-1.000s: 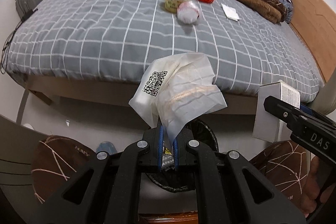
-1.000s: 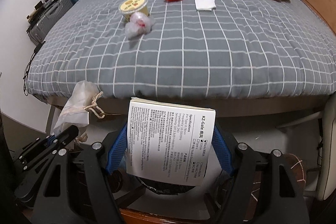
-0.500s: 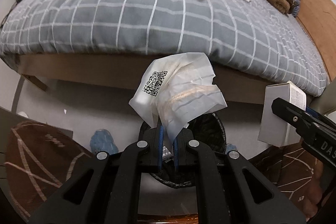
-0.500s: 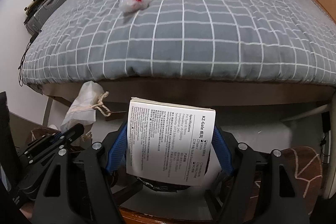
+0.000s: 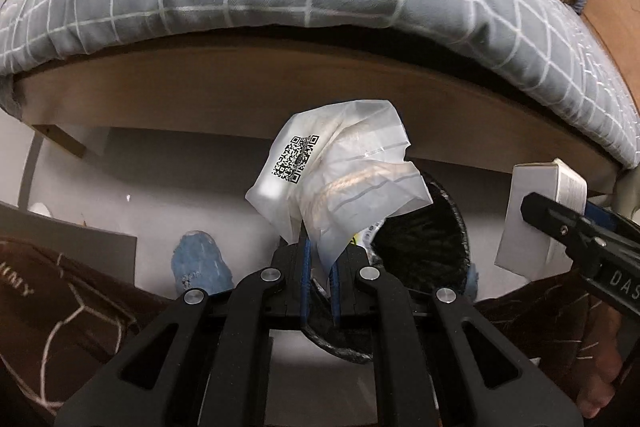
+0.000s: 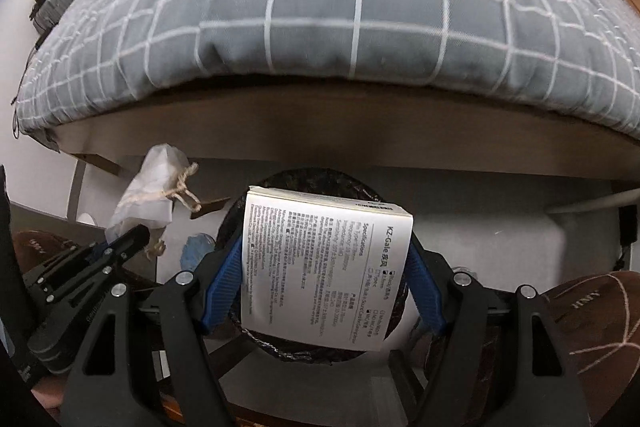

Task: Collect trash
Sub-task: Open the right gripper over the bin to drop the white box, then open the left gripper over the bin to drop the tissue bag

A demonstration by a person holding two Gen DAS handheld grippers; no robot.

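Below the bed point(image 5: 280, 7), both grippers hung over the bin point(image 5: 432, 239), left point(image 5: 319, 267) clamped on a bag point(image 5: 340, 179), right point(image 6: 326, 283) on a box point(image 6: 320, 267).

Translucent matt plastic bag point(image 5: 340, 179), printed cardboard box point(image 6: 320, 271), soft cloth duvet point(image 6: 360, 7), crinkly glossy bin liner point(image 5: 432, 239).

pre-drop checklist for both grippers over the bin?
1. Left gripper shut on bag: ok.
2. Right gripper shut on box: ok.
3. Box over bin mouth: ok.
4. Bag over bin mouth: cannot tell; the opening sits right of it in the left view.
5. Room left in bin: cannot tell; some trash shows inside.
6. Grippers apart from each other: ok.
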